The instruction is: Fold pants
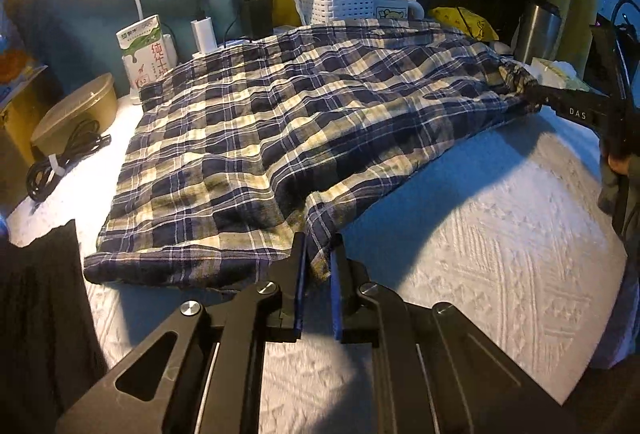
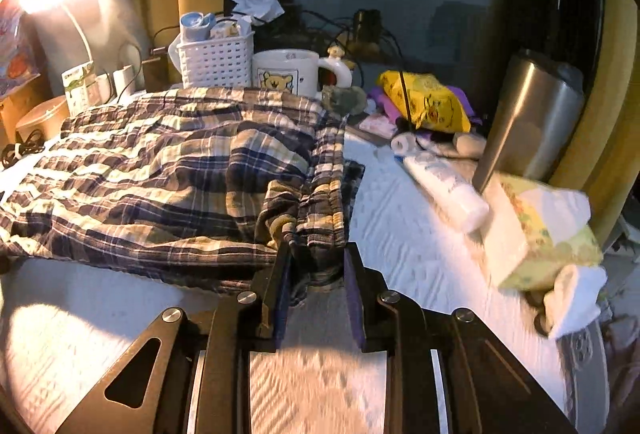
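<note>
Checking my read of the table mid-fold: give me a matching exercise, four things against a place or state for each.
Things:
1. plaid pants
2. steel tumbler
3. white basket
4. left gripper

Places or states:
A. stands at the right, behind the tissue pack
B. shut on the near hem corner
C. spread over the white tablecloth
D. beside the bear mug, behind the pants

Pairs: 1-C, 2-A, 3-D, 4-B

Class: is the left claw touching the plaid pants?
Touching. The left wrist view shows the left claw pinching the hem corner of the plaid pants.
</note>
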A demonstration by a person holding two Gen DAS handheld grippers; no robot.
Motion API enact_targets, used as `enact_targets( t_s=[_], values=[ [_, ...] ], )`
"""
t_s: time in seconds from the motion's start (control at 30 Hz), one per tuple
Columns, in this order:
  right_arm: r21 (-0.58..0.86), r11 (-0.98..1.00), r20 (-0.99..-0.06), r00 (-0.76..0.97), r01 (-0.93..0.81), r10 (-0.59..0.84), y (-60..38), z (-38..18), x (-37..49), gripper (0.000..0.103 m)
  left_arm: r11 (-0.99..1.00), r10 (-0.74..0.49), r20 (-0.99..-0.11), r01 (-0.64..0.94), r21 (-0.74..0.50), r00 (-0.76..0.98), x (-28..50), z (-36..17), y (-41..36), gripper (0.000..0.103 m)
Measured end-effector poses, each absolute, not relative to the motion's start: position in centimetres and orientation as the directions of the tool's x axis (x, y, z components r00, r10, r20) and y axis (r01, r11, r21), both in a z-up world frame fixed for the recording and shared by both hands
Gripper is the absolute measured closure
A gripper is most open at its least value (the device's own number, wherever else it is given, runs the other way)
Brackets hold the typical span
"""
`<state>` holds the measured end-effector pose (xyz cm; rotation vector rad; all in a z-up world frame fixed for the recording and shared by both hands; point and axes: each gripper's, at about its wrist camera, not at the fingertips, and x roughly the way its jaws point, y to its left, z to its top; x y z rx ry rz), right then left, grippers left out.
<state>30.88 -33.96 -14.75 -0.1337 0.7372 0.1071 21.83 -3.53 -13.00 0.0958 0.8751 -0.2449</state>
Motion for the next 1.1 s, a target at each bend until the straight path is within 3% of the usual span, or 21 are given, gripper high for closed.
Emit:
enact_targets(
  t_s=[0.2,0.33,0.37,0.47,0.63,0.7,0.83,0.9,1.1],
  values=[
    [-0.056,0.983,-0.738,0.670,-0.176,0.078,-34.1,-15.8,29.8,0.078,0.964,-0.191,-0.763,0.263,-0.028,0.618,20.5,-12.2,-2.9,0.094],
    [-0.042,0.981,-0.733,0.673,-0.191,0.099,-34.3,-15.3,29.0,0.073,0.958,-0.215,-0.775,0.283,-0.049,0.595,19.7,-12.0,-2.9,0.093],
    [-0.040,0.981,-0.720,0.686,-0.188,0.102,-34.4,-14.9,28.8,0.067,0.958,-0.221,-0.774,0.282,-0.057,0.593,19.5,-11.9,-2.7,0.093],
    [-0.027,0.984,-0.683,0.722,-0.175,0.110,-34.9,-13.7,29.1,0.024,0.958,-0.236,-0.776,0.275,-0.084,0.585,19.3,-11.7,-2.2,0.093],
    [0.030,0.982,-0.638,0.753,-0.186,0.162,-35.1,-12.9,30.5,0.024,0.956,-0.265,-0.726,0.270,-0.113,0.635,19.1,-10.4,-1.1,0.093],
    [0.050,0.982,-0.651,0.740,-0.184,0.172,-34.9,-13.4,31.6,0.045,0.955,-0.271,-0.705,0.274,-0.112,0.655,19.5,-10.1,-1.0,0.092],
    [0.071,0.983,-0.707,0.687,-0.169,0.169,-34.4,-15.2,33.0,0.060,0.959,-0.265,-0.711,0.254,-0.125,0.651,21.1,-10.9,-0.8,0.092],
    [0.052,0.984,-0.710,0.686,-0.171,0.157,-33.8,-15.6,32.7,0.082,0.958,-0.269,-0.733,0.251,-0.137,0.625,21.9,-11.9,-0.9,0.092],
    [-0.031,0.990,-0.667,0.740,-0.138,0.082,-33.8,-13.9,30.0,0.092,0.957,-0.267,-0.779,0.252,-0.144,0.567,21.9,-13.8,-1.1,0.092]
  ],
)
